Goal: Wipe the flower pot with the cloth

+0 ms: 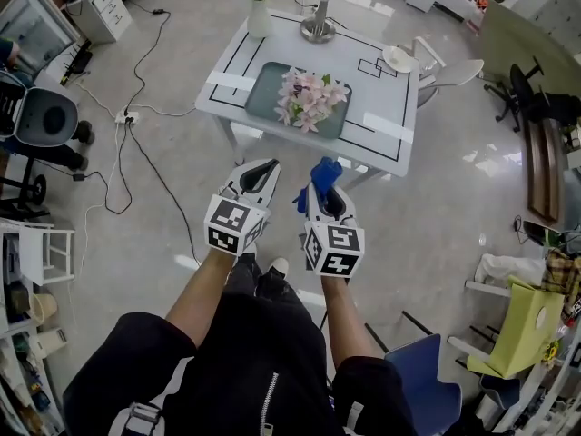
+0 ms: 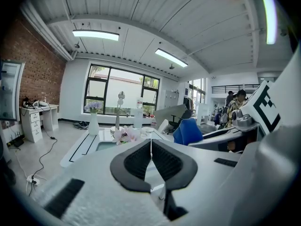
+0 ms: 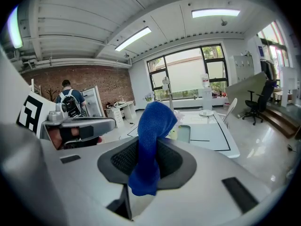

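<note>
The flower pot [image 1: 310, 98] with pink blooms stands on a grey-green tray [image 1: 263, 84] on a white table [image 1: 381, 94], well ahead of both grippers. I hold both grippers above the floor, short of the table. My right gripper [image 1: 325, 184] is shut on a blue cloth [image 1: 320, 178]. In the right gripper view the cloth [image 3: 153, 140] sticks up between the jaws of my right gripper [image 3: 149, 147] and hides most of the pot. My left gripper [image 1: 263, 166] is shut with nothing in it. The left gripper view shows the left gripper [image 2: 151, 142] with the flowers [image 2: 124, 134] beyond it.
A white vase of purple flowers [image 1: 260, 7], a metal stand [image 1: 320, 25] and a plate [image 1: 399, 59] share the table. A white chair [image 1: 449, 73] sits at its right. Cables [image 1: 136, 139] trail on the floor at left, near an office chair [image 1: 41, 121]. A blue chair [image 1: 422, 371] is behind me.
</note>
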`<control>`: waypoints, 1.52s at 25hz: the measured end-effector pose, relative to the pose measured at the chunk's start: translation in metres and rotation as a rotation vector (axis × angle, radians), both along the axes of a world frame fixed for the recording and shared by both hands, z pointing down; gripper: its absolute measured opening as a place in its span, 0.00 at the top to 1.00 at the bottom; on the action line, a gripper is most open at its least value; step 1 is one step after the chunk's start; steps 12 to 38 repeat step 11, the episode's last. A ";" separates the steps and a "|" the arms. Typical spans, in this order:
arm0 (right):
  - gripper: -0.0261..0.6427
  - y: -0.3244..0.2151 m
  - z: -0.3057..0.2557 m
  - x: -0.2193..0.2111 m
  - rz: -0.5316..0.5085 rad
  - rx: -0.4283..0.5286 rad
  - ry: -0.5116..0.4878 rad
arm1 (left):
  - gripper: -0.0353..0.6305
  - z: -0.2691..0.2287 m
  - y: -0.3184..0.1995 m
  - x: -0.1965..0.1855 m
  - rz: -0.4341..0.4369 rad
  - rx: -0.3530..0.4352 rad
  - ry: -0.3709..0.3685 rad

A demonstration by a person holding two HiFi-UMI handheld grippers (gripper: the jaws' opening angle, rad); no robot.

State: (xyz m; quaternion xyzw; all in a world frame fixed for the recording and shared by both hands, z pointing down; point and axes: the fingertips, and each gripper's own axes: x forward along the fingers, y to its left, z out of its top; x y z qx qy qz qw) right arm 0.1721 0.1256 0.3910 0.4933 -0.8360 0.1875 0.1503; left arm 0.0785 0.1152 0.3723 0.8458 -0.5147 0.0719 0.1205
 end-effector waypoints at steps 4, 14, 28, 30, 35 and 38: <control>0.82 0.005 0.000 -0.004 0.004 0.005 0.002 | 0.92 0.000 0.006 -0.005 0.007 0.008 -0.010; 0.82 0.009 -0.006 -0.016 0.001 0.010 0.008 | 0.92 -0.004 0.011 -0.014 0.015 0.008 -0.012; 0.82 0.009 -0.006 -0.016 0.001 0.010 0.008 | 0.92 -0.004 0.011 -0.014 0.015 0.008 -0.012; 0.82 0.009 -0.006 -0.016 0.001 0.010 0.008 | 0.92 -0.004 0.011 -0.014 0.015 0.008 -0.012; 0.82 0.009 -0.006 -0.016 0.001 0.010 0.008 | 0.92 -0.004 0.011 -0.014 0.015 0.008 -0.012; 0.82 0.009 -0.006 -0.016 0.001 0.010 0.008 | 0.92 -0.004 0.011 -0.014 0.015 0.008 -0.012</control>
